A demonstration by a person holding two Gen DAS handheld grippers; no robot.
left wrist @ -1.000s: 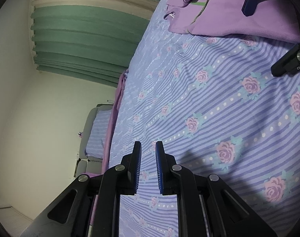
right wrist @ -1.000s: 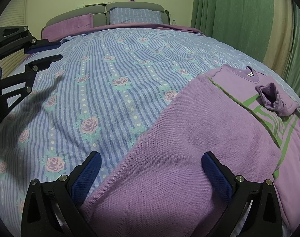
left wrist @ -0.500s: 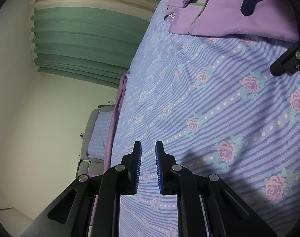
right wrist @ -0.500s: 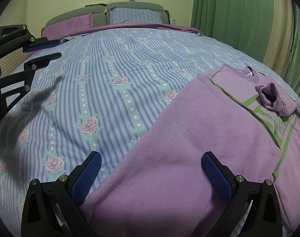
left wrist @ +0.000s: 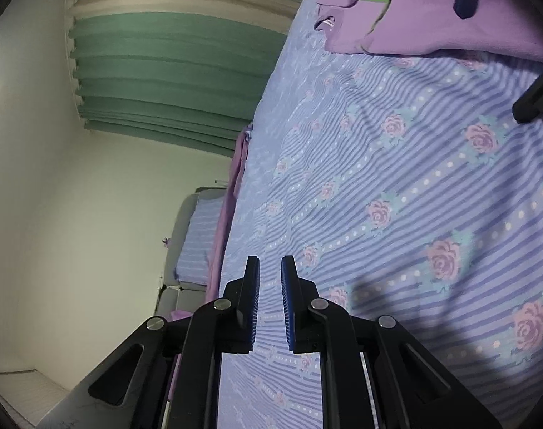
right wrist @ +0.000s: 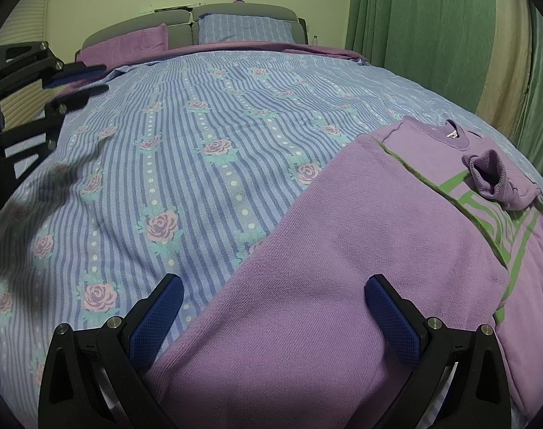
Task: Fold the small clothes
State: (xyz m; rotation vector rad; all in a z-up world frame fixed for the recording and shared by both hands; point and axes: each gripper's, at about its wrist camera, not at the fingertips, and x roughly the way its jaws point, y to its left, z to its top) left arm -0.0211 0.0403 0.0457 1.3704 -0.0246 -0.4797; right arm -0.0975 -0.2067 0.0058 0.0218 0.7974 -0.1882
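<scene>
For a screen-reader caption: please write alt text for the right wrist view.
Open right tongs hover over a partly folded purple sweater on a bed with a blue rose-print cover. The left tongs show at the left edge; green curtains hang at right.

No legible text anywhere.

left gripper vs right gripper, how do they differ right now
The left gripper has its jaws nearly together with nothing between them; the right gripper has its jaws spread wide. The left one hangs over bare blue striped rose-print bedspread; the right one sits over the folded purple knit sweatshirt, gripping nothing. Both have black frames and blue ribbed pads.
</scene>
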